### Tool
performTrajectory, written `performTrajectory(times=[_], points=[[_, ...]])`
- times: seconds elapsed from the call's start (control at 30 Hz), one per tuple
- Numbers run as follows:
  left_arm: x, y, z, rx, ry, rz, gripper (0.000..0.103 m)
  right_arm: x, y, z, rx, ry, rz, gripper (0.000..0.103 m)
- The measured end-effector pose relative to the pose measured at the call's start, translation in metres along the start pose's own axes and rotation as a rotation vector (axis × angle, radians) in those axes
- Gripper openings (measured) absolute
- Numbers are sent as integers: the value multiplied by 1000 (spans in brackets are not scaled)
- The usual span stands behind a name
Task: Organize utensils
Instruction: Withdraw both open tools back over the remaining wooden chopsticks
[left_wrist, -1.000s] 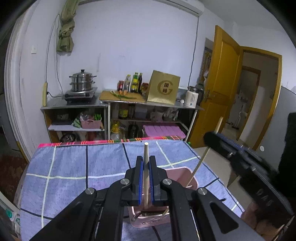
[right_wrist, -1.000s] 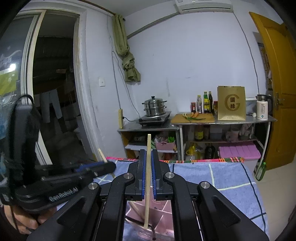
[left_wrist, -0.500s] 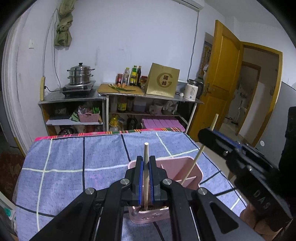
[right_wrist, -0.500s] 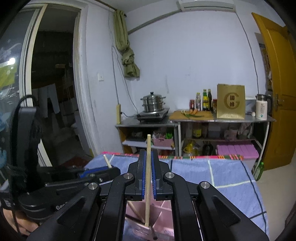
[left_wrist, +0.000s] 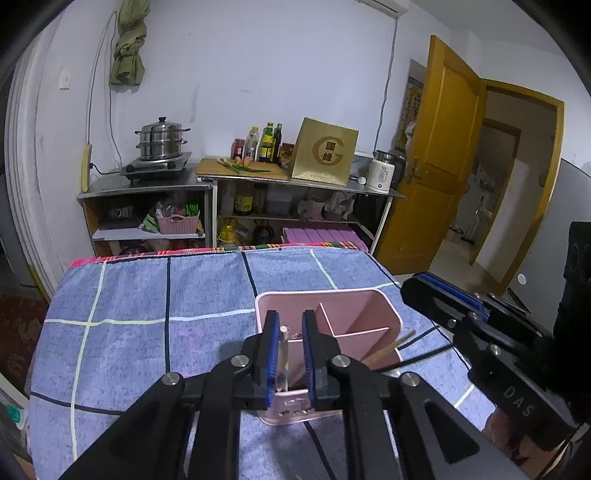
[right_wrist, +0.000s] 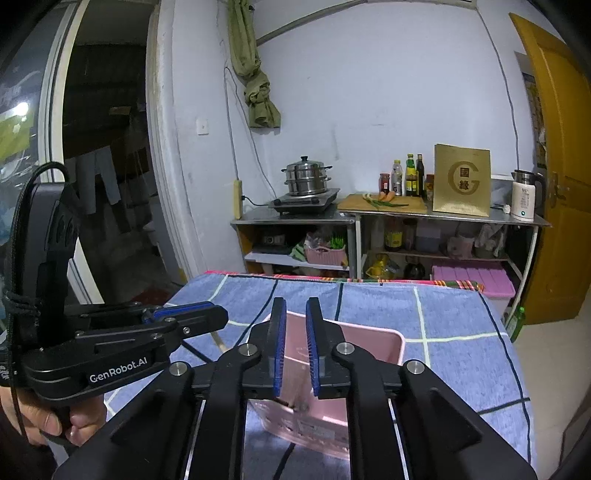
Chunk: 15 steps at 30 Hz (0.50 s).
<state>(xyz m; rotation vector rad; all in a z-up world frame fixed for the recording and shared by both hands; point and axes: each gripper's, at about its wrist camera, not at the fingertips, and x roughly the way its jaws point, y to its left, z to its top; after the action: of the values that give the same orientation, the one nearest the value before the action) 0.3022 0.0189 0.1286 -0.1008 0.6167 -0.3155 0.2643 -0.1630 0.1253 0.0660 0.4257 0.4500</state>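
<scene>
both grippers' jaws are opening over the pink holder (left_wrist: 364, 317); the left gripper (left_wrist: 290, 354) has a loose chopstick (left_wrist: 283, 360) between them, the right gripper (right_wrist: 295, 350) none. i lift straight up, clear of the sticks.

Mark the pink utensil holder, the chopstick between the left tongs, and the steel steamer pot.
pink utensil holder (left_wrist: 384, 314): left wrist view, on its far right wall.
chopstick (left_wrist: 283, 354): left wrist view, on the upper shaft.
steel steamer pot (right_wrist: 306, 181): right wrist view, on its side wall.
</scene>
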Motion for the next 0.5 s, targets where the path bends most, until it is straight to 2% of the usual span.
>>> performTrajectory(times=[0.1, 0.27, 0.5], points=[[-15, -3, -3, 0, -26, -6, 19, -17, -1, -3, 3, -15, -4, 12], [-44, -9, -18, -1, -65, -3, 20, -48, -3, -14, 11, -23, -7, 12], [-80, -13, -60, -13, -79, -5, 20, -85, -6, -44, 20, -9, 2, 12]])
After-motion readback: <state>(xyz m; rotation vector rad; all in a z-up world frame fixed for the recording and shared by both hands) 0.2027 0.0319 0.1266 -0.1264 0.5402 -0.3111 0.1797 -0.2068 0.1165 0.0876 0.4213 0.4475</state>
